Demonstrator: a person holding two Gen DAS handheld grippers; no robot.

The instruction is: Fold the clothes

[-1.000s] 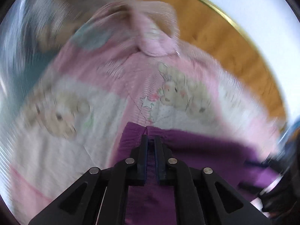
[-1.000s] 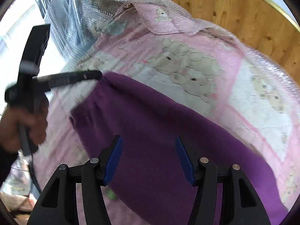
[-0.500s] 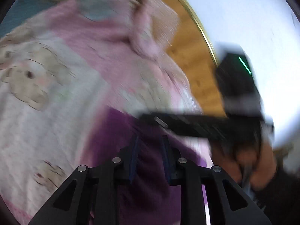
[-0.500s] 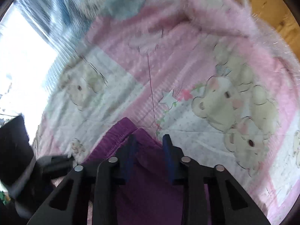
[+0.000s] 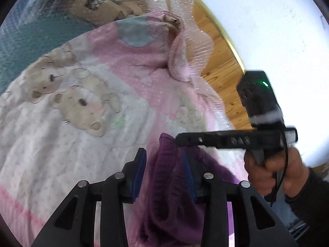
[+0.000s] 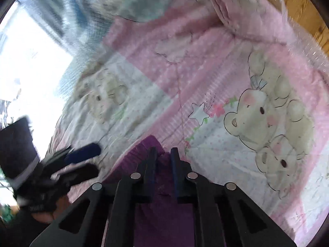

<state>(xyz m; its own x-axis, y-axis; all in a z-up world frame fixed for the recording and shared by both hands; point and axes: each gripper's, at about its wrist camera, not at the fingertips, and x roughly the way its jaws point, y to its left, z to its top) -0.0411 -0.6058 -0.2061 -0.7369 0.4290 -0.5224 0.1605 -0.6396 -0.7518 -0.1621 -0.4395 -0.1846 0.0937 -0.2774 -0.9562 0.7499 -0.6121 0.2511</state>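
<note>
Two grippers on one purple garment (image 5: 174, 195): right gripper (image 6: 162, 154) clamped on its edge, left gripper (image 5: 163, 164) apart astride it.

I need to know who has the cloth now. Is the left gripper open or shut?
Open. The left gripper has a wide gap between its blue pads, with the purple garment bunched loosely between them, not pinched.

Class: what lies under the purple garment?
Under the purple garment lies a pink bear-print quilt, visible all around it. The part directly beneath is covered.
</note>
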